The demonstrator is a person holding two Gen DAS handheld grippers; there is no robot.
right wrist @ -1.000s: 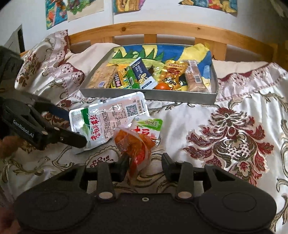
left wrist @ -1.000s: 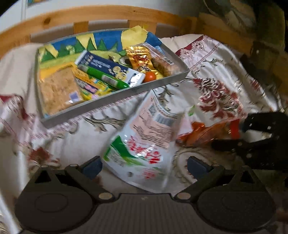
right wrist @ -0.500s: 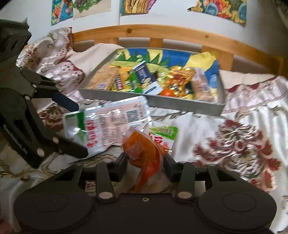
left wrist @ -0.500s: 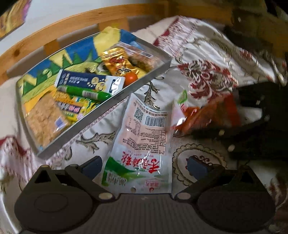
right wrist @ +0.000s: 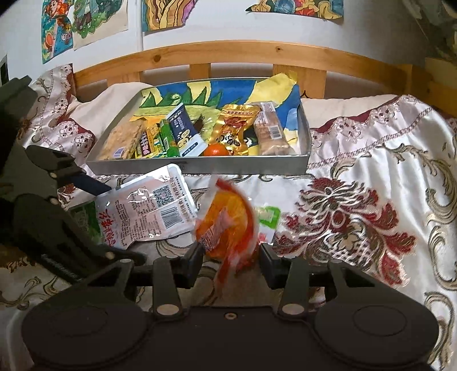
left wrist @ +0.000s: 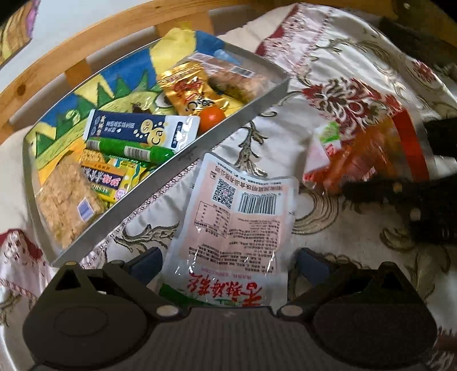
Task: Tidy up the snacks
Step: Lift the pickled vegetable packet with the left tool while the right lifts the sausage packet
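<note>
A grey metal tray [right wrist: 200,168] [left wrist: 177,165] holds several snacks: a cracker block, a blue packet, a green tube, a gold packet, an orange fruit. A pink-white pouch [left wrist: 237,219] [right wrist: 145,211] lies on the bedspread between the fingers of my left gripper [left wrist: 228,261], whose jaws stand wide apart around it without touching. My right gripper [right wrist: 231,261] holds an orange-red snack bag [right wrist: 225,225] [left wrist: 368,159] between its jaws, lifted and blurred. A small green-white packet [right wrist: 267,217] lies behind the bag.
The floral satin bedspread [right wrist: 357,199] covers the bed. A wooden bed rail [right wrist: 228,54] runs behind the tray. Coloured pictures [right wrist: 82,22] hang on the wall. The left gripper's body [right wrist: 42,199] stands at the left in the right wrist view.
My right gripper has closed on the orange-red bag and lifted it off the bedspread. My left gripper has moved forward so the pink-white pouch sits between its fingers.
</note>
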